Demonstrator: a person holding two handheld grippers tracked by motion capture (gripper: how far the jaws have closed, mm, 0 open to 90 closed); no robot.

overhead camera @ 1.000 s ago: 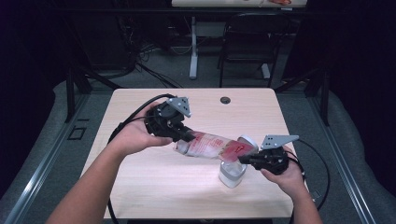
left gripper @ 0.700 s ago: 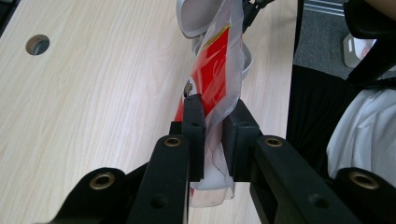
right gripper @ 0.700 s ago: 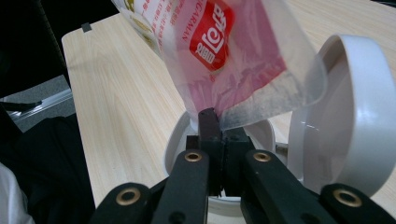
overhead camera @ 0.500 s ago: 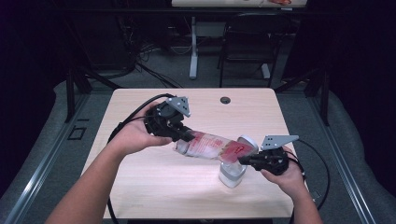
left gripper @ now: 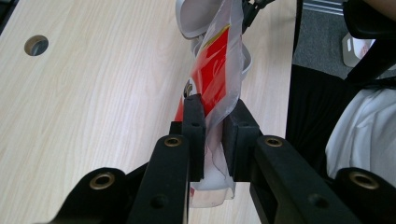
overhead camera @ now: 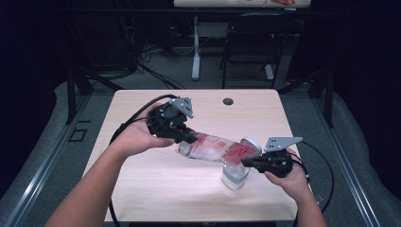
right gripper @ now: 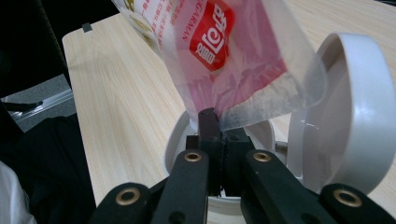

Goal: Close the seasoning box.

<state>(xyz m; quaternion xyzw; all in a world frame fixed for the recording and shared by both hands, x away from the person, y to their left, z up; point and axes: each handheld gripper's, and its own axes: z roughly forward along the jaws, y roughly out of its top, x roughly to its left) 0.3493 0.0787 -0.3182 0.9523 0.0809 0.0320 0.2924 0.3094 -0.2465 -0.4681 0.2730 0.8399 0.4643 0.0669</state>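
- The bag (overhead camera: 217, 147), clear plastic with red print, hangs stretched above the desk (overhead camera: 142, 189) between the two grippers, slanting from about 10 o'clock down to 4 o'clock in the high view.
- Its lower, open end sits over the white container (overhead camera: 235, 176), which stands on the desk near the 5 o'clock part of the top.
- In the right gripper view the bag (right gripper: 224, 51) spreads wide above the container's round mouth (right gripper: 177, 135), and the hinged lid (right gripper: 355, 121) stands open at 3 o'clock of it.
- The right gripper (overhead camera: 246, 162) has its jaws pressed together on the bag's lower edge; in its own view the right gripper (right gripper: 217, 121) pinches a thin fold of film just above the container.
- The left gripper (overhead camera: 189, 137) clamps the bag's upper end; in its own view the left gripper (left gripper: 212, 116) has the crumpled film squeezed between narrow-set pads, with the bag (left gripper: 215, 70) running away toward 12 o'clock.
- The left hand (overhead camera: 137, 137) holds its gripper at 9 o'clock of the bag; the right hand (overhead camera: 291, 177) holds its gripper at 4 o'clock.
- A round hole (overhead camera: 228, 101) lies in the desk at 12 o'clock, well apart from the bag.
- A chair (overhead camera: 250, 42) stands on the floor beyond the desk's far edge.
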